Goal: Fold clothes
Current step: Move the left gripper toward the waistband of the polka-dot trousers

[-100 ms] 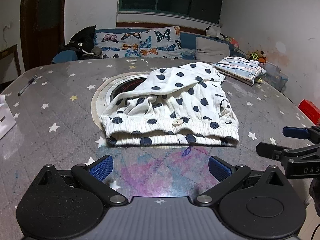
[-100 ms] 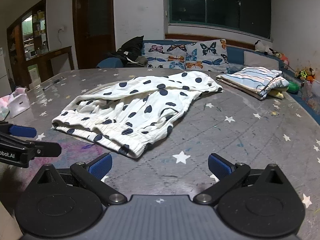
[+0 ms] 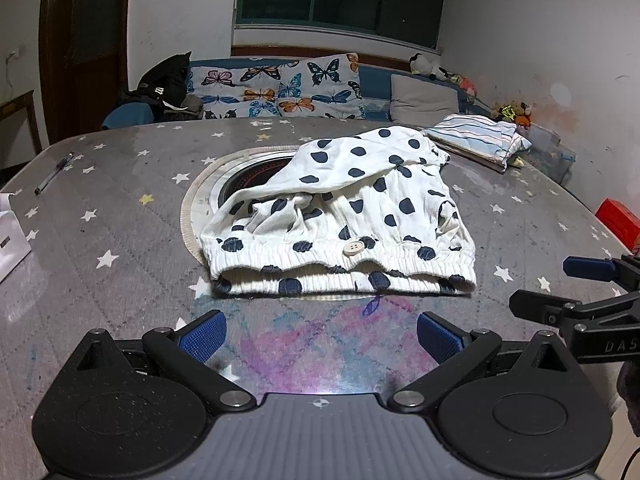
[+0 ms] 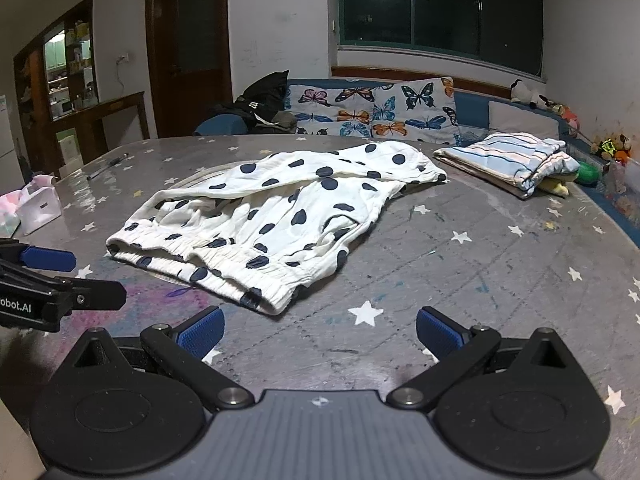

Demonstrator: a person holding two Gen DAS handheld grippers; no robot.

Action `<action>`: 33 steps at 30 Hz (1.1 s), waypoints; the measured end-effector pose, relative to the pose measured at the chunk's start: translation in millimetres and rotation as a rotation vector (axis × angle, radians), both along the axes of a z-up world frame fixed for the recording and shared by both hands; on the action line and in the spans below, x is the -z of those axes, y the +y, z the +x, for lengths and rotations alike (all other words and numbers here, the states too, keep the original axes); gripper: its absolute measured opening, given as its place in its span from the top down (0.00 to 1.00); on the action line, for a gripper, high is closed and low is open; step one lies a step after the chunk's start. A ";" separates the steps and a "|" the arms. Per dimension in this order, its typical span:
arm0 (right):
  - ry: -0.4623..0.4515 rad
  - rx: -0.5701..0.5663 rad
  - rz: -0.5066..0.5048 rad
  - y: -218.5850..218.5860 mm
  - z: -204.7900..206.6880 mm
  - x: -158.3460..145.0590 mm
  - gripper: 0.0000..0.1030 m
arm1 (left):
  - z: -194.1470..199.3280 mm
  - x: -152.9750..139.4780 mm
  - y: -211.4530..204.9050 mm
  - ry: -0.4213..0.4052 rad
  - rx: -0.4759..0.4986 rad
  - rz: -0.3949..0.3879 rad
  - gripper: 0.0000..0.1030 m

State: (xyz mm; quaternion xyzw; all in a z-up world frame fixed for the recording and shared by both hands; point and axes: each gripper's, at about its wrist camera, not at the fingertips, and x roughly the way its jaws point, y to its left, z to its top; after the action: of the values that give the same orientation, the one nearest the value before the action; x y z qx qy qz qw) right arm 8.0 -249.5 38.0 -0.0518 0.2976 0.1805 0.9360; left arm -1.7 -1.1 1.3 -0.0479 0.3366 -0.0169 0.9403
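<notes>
One polka-dot garment [image 3: 344, 216] lies at the table's centre, with one white button [image 3: 353, 247] on its waistband at 6 o'clock. One folded striped cloth [image 3: 478, 144] sits at 2 o'clock from it. One pen [image 3: 53, 173] lies at 10 o'clock, and one white box [image 3: 10, 240] at 9 o'clock. One red box [image 3: 618, 220] shows at 3 o'clock. Two grippers are in view: the left gripper [image 3: 320, 334] at 6 o'clock and the right gripper [image 3: 560, 284] at 4 o'clock, each with two blue-padded fingers. Two butterfly-print cushions [image 3: 276, 90] and one grey cushion [image 3: 424, 94] line the sofa at 12 o'clock.
</notes>
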 end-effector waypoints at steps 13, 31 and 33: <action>0.028 0.006 0.020 -0.1 3.0 2.0 0.00 | 6.0 -8.7 -2.8 -0.016 0.013 0.026 0.00; 0.071 -0.013 0.030 2.7 26.9 3.8 0.08 | 39.5 -13.0 8.6 -0.012 -0.007 0.069 0.00; 0.074 -0.015 0.031 4.0 30.5 3.6 0.10 | 46.4 -13.9 13.4 -0.013 -0.021 0.080 0.00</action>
State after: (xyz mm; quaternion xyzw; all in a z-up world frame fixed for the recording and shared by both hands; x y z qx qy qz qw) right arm 38.5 -245.5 34.4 -0.0328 0.3289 0.1939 0.9237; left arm 44.8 12.3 15.2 -0.0139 0.3304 0.0061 0.9437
